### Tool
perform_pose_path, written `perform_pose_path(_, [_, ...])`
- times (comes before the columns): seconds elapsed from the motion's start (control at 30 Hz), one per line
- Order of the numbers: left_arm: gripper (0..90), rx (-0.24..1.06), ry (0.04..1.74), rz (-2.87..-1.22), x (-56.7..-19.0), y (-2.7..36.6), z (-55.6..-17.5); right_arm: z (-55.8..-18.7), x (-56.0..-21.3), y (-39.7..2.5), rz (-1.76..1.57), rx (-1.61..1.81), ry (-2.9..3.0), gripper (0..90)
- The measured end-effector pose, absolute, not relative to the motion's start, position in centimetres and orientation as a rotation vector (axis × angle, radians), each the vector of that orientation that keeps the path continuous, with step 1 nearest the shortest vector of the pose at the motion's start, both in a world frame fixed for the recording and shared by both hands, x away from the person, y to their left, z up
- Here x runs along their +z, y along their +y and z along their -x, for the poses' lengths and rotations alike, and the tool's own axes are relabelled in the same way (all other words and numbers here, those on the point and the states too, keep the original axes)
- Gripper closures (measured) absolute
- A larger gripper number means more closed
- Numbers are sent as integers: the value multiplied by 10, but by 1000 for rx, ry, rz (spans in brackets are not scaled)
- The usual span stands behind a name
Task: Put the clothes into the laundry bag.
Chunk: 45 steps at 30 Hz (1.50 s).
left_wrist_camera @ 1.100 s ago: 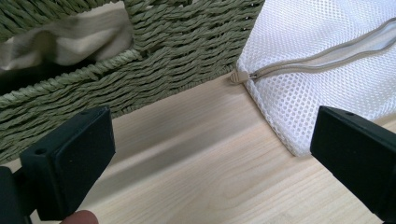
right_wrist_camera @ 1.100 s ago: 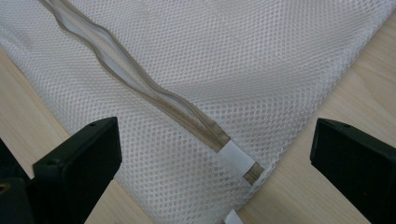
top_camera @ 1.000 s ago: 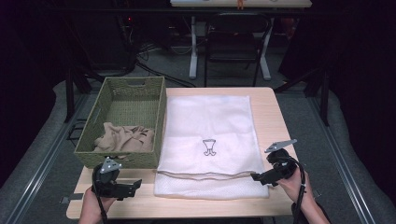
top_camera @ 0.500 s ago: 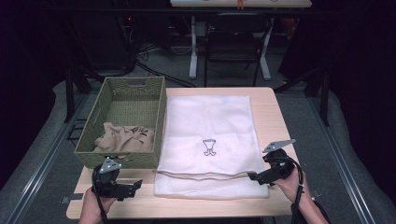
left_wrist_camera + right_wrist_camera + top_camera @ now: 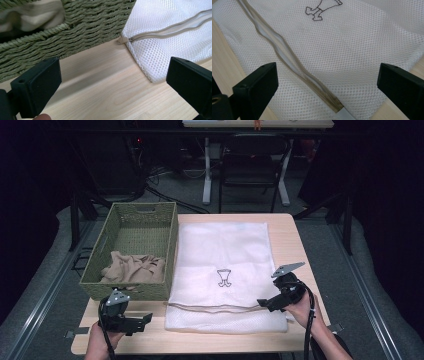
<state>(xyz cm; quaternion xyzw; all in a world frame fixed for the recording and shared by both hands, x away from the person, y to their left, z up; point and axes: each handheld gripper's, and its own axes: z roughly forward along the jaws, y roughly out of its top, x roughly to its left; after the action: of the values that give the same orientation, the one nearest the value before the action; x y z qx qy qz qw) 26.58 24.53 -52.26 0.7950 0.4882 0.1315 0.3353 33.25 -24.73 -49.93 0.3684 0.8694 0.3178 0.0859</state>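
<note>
No lettering, brand name or number can be read anywhere on the worktop. The sole mark is a small dark outline emblem, a cup-like figure, printed on the white mesh laundry bag; it carries no legible words.

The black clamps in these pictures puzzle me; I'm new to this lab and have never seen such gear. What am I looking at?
A person holds a hand-operated two-jaw gripper in each hand: the left gripper and the right gripper. Both are open and hold nothing. The high view looks down on the wooden table. The other two pictures come from cameras riding on each gripper. On the table lie a white mesh laundry bag with a beige zipper, its pull at the left end, and a green woven basket holding beige cloth.
</note>
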Motion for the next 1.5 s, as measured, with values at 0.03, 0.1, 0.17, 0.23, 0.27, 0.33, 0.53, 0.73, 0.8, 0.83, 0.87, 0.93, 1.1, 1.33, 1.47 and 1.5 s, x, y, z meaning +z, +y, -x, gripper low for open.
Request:
perform_pose_path(0.03, [0,344,1268,-2077,-523,245,-266,-332,-499,-245,-1081,932,2602,19])
perform_pose_path(0.1, [0,339,1270,-2081,-522,244,-265,-333,-498,-244,-1080,946,2609,7])
perform_pose_path(0.17, [0,345,1266,-2082,-522,244,-265,-335,-498,-239,-1068,932,2625,0])
perform_pose_path(0.23, [0,345,1265,-2084,-522,243,-265,-338,-498,-232,-1039,926,2645,0])
perform_pose_path(0.27, [0,345,1265,-2084,-522,243,-265,-340,-498,-228,-1028,916,2651,0])
perform_pose_path(0.33, [0,348,1260,-2086,-522,243,-266,-342,-498,-219,-1008,907,2670,0])
perform_pose_path(0.53, [0,338,1262,-2091,-523,243,-266,-350,-501,-196,-928,871,2718,0])
perform_pose_path(0.73, [0,339,1258,-2106,-523,242,-266,-357,-505,-181,-890,845,2757,0])
perform_pose_path(0.8, [0,338,1255,-2105,-524,242,-266,-361,-508,-173,-882,832,2773,0])
perform_pose_path(0.83, [0,340,1253,-2109,-524,242,-266,-363,-509,-170,-884,819,2775,0])
perform_pose_path(0.87, [0,336,1252,-2111,-524,242,-266,-364,-510,-168,-884,818,2778,0])
perform_pose_path(0.93, [0,334,1251,-2109,-524,241,-266,-365,-510,-165,-886,812,2781,0])
perform_pose_path(1.1, [0,333,1250,-2114,-524,241,-267,-372,-515,-151,-849,794,2807,0])
perform_pose_path(1.33, [0,331,1260,-2107,-525,242,-267,-379,-527,-134,-829,722,2844,15])
perform_pose_path(1.47, [0,332,1259,-2115,-525,241,-267,-384,-534,-125,-787,670,2864,34])
perform_pose_path(1.5, [0,331,1257,-2117,-525,241,-267,-385,-536,-124,-793,669,2869,37])
